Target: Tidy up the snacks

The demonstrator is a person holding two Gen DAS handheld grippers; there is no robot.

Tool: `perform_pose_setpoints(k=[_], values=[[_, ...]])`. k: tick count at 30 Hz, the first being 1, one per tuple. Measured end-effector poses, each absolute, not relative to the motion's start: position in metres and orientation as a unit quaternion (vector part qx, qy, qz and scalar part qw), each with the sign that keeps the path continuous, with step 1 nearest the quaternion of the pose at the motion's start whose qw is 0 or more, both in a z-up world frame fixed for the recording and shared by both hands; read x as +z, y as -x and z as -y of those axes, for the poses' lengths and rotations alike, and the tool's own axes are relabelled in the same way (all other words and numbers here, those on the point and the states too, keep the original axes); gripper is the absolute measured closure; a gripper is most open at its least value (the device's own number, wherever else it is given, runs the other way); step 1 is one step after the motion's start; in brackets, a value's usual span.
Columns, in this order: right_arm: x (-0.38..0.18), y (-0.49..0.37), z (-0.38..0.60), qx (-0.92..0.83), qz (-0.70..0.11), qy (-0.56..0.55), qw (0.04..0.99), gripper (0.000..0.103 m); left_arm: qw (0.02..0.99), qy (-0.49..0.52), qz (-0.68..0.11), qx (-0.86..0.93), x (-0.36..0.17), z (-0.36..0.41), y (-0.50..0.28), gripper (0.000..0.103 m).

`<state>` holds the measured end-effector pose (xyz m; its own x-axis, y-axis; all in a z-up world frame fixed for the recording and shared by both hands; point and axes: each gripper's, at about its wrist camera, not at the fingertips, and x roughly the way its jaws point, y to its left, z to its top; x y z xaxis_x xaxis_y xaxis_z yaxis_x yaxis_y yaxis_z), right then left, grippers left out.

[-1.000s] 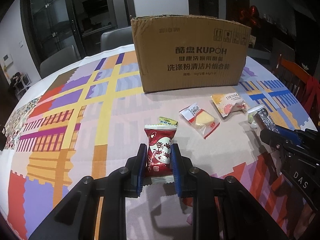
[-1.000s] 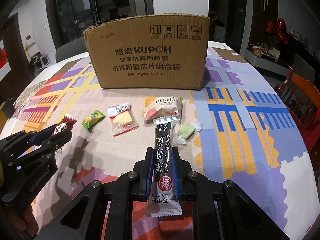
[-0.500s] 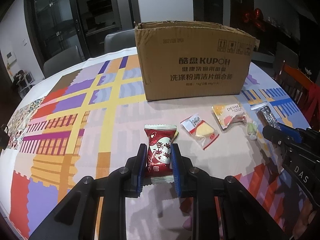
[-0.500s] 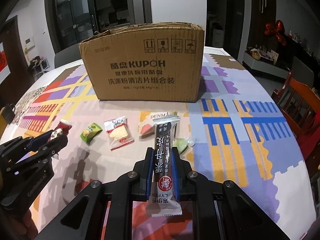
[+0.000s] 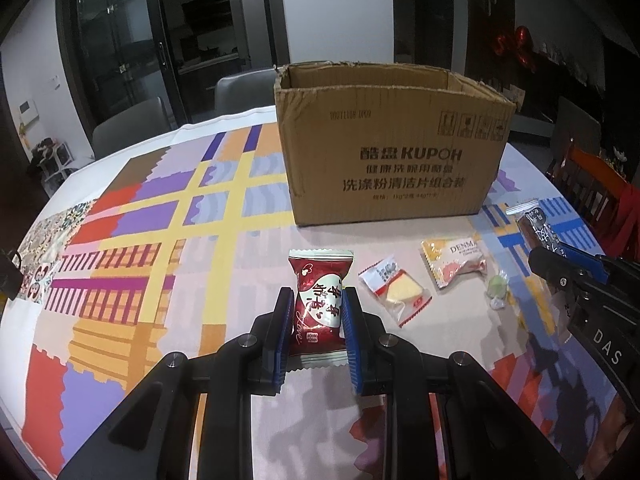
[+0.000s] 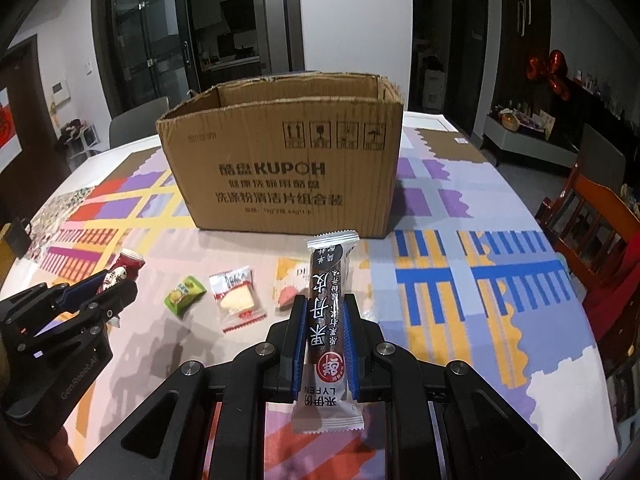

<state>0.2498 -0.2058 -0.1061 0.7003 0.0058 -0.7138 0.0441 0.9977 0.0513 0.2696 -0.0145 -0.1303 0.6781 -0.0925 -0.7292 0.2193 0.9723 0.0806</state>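
Both grippers rising since earlier frame, open box top now showing | left gripper clenching red candy packet | right gripper clenching dark snack bar | cardboard box at 12 o'clock | remaining snacks lying on tablecloth before it.

The long dark snack bar held in the right gripper is hiding most of the yellow DENMA packet beyond its tips, leaving only the packet's left part showing. In the left wrist view, the red snack packet in the left gripper is covering the green candy completely. The cardboard box ahead is keeping its floor out of sight, and its smaller print is reading too blurred to make out.
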Motion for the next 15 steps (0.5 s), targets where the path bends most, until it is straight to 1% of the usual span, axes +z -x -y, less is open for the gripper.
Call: perform_pose_setpoints(k=[15], values=[[-0.084, -0.254, 0.213, -0.011, -0.367, -0.028, 0.93, 0.085, 0.916, -0.079, -0.385, -0.084, -0.108, 0.023, -0.275, 0.078]])
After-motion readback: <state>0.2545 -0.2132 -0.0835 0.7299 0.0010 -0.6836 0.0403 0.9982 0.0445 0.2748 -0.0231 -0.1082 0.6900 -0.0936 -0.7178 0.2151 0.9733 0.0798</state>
